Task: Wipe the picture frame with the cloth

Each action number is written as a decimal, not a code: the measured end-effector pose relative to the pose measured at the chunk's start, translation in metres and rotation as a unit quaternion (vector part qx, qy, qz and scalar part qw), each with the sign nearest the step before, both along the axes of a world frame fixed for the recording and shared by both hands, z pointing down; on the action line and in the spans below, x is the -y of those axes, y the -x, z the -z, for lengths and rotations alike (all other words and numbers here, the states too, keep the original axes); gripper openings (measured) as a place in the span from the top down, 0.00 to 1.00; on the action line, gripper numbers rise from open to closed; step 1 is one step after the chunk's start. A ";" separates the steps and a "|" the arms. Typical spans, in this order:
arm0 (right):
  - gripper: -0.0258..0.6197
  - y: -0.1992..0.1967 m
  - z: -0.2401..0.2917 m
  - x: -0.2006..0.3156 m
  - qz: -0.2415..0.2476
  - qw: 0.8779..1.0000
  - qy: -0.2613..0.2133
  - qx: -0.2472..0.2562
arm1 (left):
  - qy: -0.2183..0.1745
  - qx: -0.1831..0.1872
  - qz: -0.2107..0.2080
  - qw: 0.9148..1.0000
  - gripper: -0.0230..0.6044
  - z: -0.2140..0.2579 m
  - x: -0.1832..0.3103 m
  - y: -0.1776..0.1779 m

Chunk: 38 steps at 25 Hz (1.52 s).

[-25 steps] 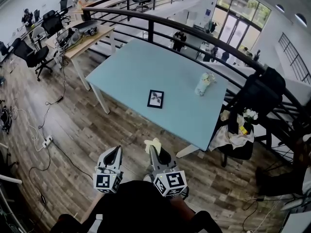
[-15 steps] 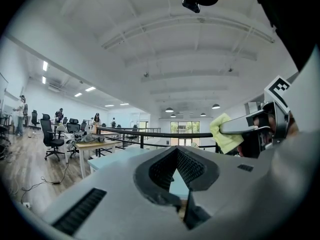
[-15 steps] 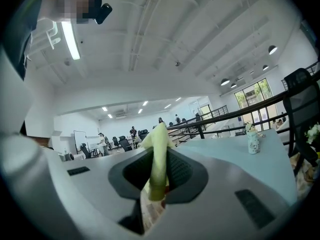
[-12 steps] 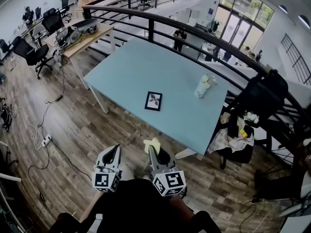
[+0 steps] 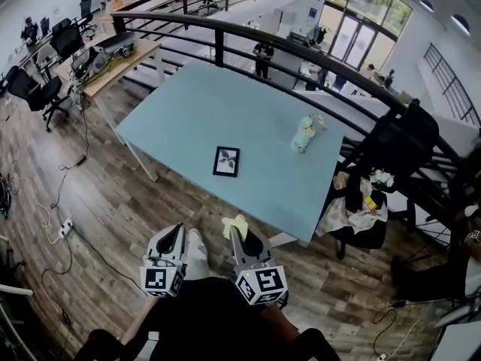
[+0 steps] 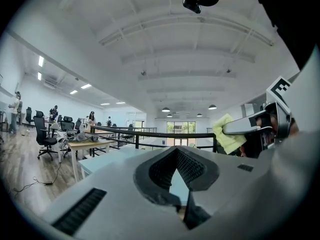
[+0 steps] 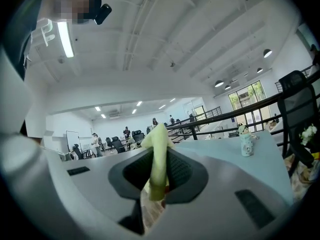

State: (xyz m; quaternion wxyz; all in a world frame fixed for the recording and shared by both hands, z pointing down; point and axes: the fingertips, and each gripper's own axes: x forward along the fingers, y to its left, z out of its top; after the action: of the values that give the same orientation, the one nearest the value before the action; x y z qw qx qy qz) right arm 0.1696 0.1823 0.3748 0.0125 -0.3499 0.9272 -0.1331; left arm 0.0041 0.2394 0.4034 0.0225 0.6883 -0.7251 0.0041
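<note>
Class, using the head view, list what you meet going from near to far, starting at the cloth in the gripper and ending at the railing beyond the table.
The yellow cloth in the right gripper → picture frame → small pale ornament → black railing.

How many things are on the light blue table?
2. The picture frame lies flat toward the near edge of the table; a small pale upright object stands farther right. Nothing seems hidden.
</note>
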 end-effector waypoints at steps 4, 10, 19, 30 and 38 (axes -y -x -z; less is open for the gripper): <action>0.87 0.001 -0.003 0.016 -0.016 1.000 0.003 -0.003 | -0.008 -0.006 -0.020 1.000 0.97 0.000 0.022 0.003; 0.87 0.010 -0.011 0.038 -0.032 0.999 0.012 -0.009 | 0.012 -0.010 -0.020 1.000 0.97 -0.010 0.047 0.018; 0.87 0.033 -0.010 0.077 -0.051 0.998 0.018 -0.012 | 0.010 -0.015 -0.039 0.999 0.97 -0.007 0.092 0.043; 0.87 0.056 0.003 0.126 -0.100 0.994 0.023 -0.029 | 0.012 -0.023 -0.084 0.996 0.97 -0.005 0.158 0.071; 0.87 0.075 0.001 0.161 -0.136 0.990 0.028 -0.029 | 0.012 -0.039 -0.130 0.991 0.97 0.007 0.211 0.081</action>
State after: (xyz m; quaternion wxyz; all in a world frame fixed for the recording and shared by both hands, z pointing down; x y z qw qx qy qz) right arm 0.0946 0.0215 0.3734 -0.0065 -0.4768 0.8668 -0.1457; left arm -0.0771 0.0283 0.3966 0.0581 0.7758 -0.6282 -0.0107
